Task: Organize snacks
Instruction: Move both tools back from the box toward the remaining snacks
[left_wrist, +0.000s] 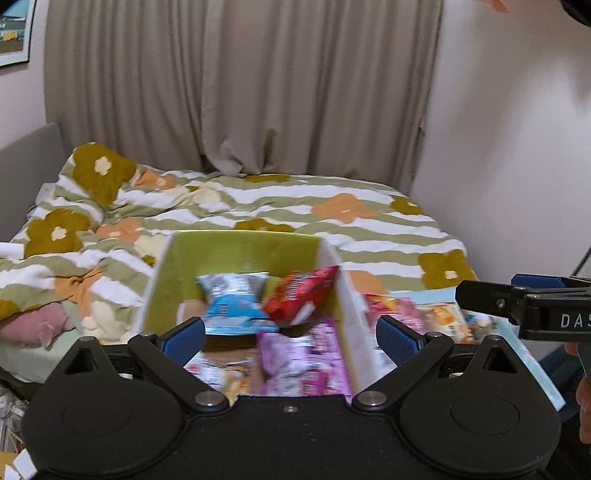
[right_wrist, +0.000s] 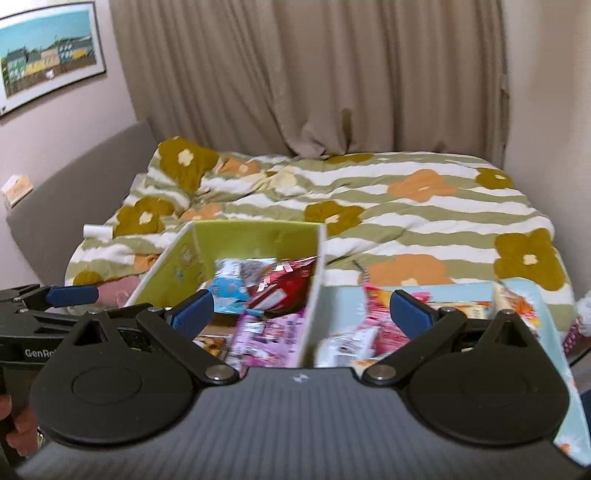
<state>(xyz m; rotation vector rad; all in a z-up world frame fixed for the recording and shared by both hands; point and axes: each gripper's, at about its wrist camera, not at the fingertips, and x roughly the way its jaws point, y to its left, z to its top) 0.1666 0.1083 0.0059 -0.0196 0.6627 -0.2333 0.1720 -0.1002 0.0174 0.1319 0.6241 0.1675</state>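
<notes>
Both tools gape, nothing held: left tool (left_wrist: 290, 334), right tool (right_wrist: 301, 312). Green box (left_wrist: 236, 251) w/ blurred snack packs (left_wrist: 295, 295); labels unreadable, box front hidden behind tool bodies.

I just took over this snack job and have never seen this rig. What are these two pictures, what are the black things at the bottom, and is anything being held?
Each picture comes from a camera on a hand-held claw, looking forward along its two blue-padded fingers. The left claw and the right claw are both open and hold nothing. Each view also catches the other claw at its edge. Ahead stand a green box with blue, red and pink snack packets, and a light blue box with more packets. Behind them is a bed with a flowered duvet.
</notes>
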